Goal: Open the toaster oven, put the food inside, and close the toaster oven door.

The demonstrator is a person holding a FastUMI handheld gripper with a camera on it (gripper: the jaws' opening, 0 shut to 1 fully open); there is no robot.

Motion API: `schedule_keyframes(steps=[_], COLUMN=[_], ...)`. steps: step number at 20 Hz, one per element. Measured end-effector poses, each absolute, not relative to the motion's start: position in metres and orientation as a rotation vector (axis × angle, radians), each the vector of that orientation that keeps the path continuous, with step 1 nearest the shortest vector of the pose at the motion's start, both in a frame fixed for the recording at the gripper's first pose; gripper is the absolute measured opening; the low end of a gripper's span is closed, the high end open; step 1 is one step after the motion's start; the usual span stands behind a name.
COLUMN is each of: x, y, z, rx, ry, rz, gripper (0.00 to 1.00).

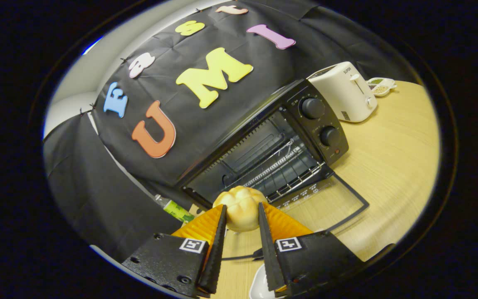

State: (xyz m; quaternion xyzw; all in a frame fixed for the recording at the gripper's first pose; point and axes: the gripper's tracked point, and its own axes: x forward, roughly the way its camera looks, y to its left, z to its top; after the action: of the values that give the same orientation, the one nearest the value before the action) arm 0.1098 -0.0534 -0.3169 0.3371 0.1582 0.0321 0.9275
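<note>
Hand-held gripper tilted, clamping bun before open toaster oven.

**Oven mouth open, straight ahead**

The black toaster oven gapes wide, its glass door folded flat on the pale wooden table. The gripper, clamped on a pale round bun, sits just before the cavity. Only the wire rack crosses inside. The cream slot toaster stands well aside.

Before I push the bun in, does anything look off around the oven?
Nothing stands out. The toaster oven door lies fully open, its rack sits level, and the fingers grip the bun just short of the opening.
</note>
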Motion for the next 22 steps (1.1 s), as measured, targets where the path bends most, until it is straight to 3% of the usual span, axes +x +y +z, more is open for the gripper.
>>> schedule_keyframes(steps=[12,18,22], x=[0.197,0.184,0.162], y=[-0.077,-0.073,-0.078], z=[-0.304,-0.303,-0.301], rx=[0.58,0.64,0.558], ry=[0.197,0.237,0.286], rz=[-0.01,0.032,0.027], gripper=[0.51,1.0,1.0])
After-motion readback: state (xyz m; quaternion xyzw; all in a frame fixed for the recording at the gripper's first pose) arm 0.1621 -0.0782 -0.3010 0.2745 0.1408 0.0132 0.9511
